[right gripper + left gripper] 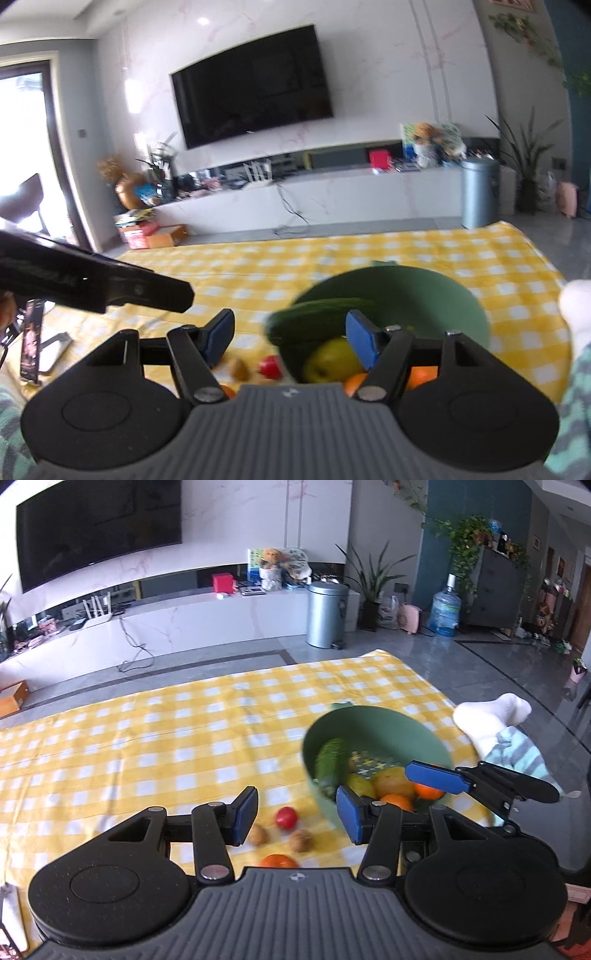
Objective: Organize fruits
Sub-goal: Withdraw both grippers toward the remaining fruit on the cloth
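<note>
Both grippers hover over fruit on a yellow checked cloth (184, 716), jaws empty.

The left gripper (295, 814) stands about half open, holding nothing; a red fruit (286, 817) and two walnuts (300, 840) lie between its pads at lower centre, the green bowl (373, 720) of fruit right of centre. The right gripper (290, 338) is also parted and empty, the bowl's cucumber (314, 321) behind its gap.

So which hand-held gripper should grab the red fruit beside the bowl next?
Left, probably: the left hand-held gripper is open with the red fruit right between its fingers; the right hand-held gripper faces the bowl.
</note>
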Tool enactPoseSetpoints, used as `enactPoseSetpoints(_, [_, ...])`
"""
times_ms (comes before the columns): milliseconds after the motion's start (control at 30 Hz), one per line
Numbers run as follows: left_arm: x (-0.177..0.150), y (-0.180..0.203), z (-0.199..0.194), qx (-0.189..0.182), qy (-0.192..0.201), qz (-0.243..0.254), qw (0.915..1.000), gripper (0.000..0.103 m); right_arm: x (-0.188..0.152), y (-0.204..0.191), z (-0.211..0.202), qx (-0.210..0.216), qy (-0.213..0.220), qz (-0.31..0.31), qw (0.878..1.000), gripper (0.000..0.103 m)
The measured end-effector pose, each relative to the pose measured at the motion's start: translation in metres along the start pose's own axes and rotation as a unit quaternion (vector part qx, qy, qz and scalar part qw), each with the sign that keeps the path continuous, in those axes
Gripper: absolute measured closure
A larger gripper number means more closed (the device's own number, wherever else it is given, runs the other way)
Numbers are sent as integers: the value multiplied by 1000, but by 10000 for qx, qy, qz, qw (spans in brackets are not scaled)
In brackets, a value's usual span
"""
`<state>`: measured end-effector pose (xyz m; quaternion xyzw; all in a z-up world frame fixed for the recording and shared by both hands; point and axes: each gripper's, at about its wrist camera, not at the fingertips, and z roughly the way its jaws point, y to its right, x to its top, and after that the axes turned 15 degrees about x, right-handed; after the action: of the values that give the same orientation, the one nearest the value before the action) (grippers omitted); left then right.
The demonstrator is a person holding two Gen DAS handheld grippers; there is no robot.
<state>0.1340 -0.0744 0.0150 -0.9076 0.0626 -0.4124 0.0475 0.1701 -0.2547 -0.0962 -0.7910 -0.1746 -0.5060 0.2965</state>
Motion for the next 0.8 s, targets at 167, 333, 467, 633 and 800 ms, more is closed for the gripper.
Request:
enactPoseSetpoints(167, [-11,-20,5,-10,-19,-173,9998,45,-4,-22,5,226,52,-141,9996,38])
enactPoseSetpoints(333, [-21,-35,14,-25,-171,-248,9995,45,-15,-38,11,312,-108,-357,9988,39])
enactPoseSetpoints(467, [-31,-43,23,-53,-329,-272,9991,45,-24,-50,17,389,-265,-545,9974,39])
enactPoseSetpoints(633, [-47,-48,32,-58,-405,-181,9990,45,-33,-56,29,325,-525,-742,9953,40])
enactPoseSetpoints(800, [-59,-54,40,-93,-382,-202,9990,45,-43,-55,44,161,-827,-796,9933,45])
